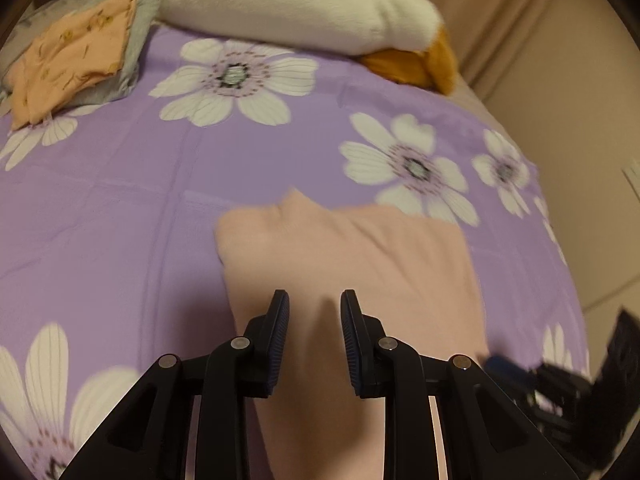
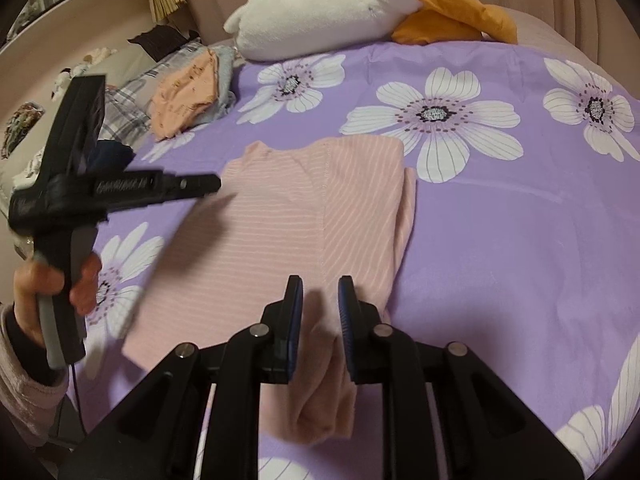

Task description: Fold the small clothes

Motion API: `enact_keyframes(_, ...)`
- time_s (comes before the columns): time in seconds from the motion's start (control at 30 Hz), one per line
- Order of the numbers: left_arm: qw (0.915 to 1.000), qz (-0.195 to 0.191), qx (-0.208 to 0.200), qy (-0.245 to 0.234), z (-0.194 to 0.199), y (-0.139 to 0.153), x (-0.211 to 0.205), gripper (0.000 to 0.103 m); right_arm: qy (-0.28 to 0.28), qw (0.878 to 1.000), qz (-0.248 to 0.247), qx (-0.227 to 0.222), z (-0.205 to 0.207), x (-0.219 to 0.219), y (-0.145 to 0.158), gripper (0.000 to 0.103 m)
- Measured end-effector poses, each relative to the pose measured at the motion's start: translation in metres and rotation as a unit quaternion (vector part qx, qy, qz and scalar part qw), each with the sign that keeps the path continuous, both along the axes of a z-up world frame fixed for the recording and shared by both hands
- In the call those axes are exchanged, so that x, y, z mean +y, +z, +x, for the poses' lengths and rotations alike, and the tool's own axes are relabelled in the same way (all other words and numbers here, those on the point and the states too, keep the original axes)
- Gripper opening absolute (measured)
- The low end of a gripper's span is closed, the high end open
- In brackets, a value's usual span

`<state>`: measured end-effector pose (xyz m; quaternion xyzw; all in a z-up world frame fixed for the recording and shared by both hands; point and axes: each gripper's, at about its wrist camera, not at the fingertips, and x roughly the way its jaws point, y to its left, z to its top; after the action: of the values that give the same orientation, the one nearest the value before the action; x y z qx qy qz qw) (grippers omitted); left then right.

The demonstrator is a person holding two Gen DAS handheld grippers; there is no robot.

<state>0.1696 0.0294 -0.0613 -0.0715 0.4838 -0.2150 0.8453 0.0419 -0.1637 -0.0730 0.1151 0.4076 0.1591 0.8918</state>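
A pink striped garment [image 2: 288, 216] lies folded on the purple flowered bedspread [image 2: 500, 240]. In the right wrist view my right gripper [image 2: 319, 292] is at the garment's near right corner. Its jaws are shut on a bunched fold of the pink cloth, which hangs down between the fingers. My left gripper [image 2: 214, 182], held by a hand [image 2: 44, 284], hovers over the garment's left side and casts a shadow on it. In the left wrist view the left gripper [image 1: 315, 306] has a narrow gap between its pads. Nothing is pinched there, and the pink garment [image 1: 360, 256] lies below. The right gripper [image 1: 500, 360] shows blurred at the lower right.
A white and orange plush toy [image 2: 340, 4] lies at the head of the bed. At the far left a folded orange garment [image 2: 184, 92] rests on grey cloth. A beige upholstered wall [image 1: 540, 60] borders the bed behind and to the right.
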Motion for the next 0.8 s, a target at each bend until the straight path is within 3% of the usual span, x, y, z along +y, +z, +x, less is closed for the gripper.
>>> enact_keyframes(0.17, 0.9997, 0.01, -0.01, -0.018, -0.044, 0.005, -0.002, 0.023, 0.013, 1.0, 0.005, 0.0, -0.018, 0.007, 0.0, 0.019)
enact_keyframes(0.27, 0.9994, 0.022, 0.0, -0.028, -0.06, -0.006, -0.006, 0.023, 0.012, 1.0, 0.002, 0.022, -0.022, 0.011, -0.013, 0.019)
enact_keyframes(0.4, 0.9989, 0.031, 0.025, -0.026, -0.064, -0.025, -0.009, 0.023, 0.003, 0.999, -0.014, 0.05, -0.017, 0.015, -0.029, 0.014)
enact_keyframes(0.53, 0.9987, 0.041, 0.016, -0.026, -0.074, -0.019, -0.015, 0.023, 0.001, 0.999, -0.015, 0.043, -0.023, 0.017, -0.022, 0.019)
enact_keyframes(0.8, 0.9985, 0.048, 0.017, -0.022, -0.099, -0.022, -0.011, 0.023, 0.006, 0.999, -0.016, 0.038, -0.036, 0.018, -0.019, 0.02)
